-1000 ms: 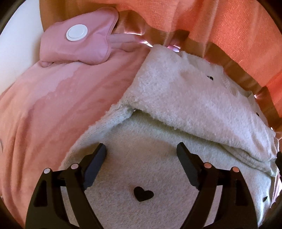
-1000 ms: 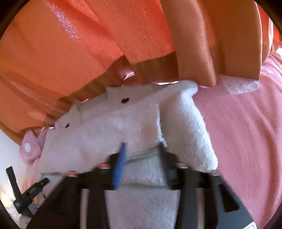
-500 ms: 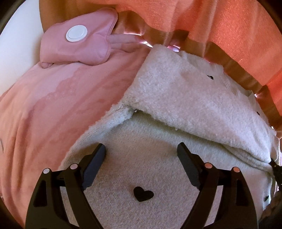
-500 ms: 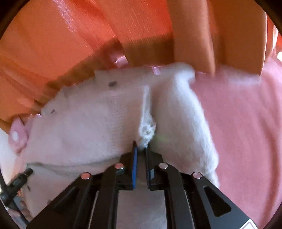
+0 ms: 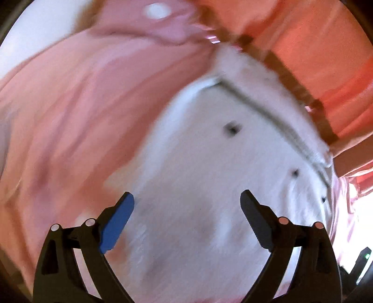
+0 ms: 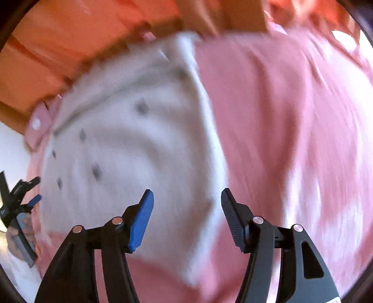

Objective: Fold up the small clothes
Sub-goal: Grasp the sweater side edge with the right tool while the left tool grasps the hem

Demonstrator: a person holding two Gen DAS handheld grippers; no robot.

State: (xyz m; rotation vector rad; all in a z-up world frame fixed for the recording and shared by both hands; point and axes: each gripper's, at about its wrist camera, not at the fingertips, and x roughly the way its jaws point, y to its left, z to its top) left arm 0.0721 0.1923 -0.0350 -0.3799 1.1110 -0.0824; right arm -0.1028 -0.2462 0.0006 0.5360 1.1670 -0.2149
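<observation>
A small white fleecy garment with dark heart spots (image 5: 209,177) lies on a pink bedspread (image 5: 70,116), with a folded band along its far edge. Both views are motion-blurred. My left gripper (image 5: 186,205) is open and empty above the garment's near part. In the right wrist view the garment (image 6: 130,149) lies left of centre. My right gripper (image 6: 186,202) is open and empty over its right edge. The left gripper (image 6: 21,198) also shows at the far left there.
An orange curtain (image 5: 303,46) hangs along the far side of the bed, also in the right wrist view (image 6: 70,35). A pink padded item with a white round button (image 5: 156,11) lies at the far left. The pink bedspread (image 6: 291,139) stretches to the right.
My right gripper let go of the garment's flap and opened. The flap now lies flat. Both grippers have pulled back and up, and the views are blurred.
</observation>
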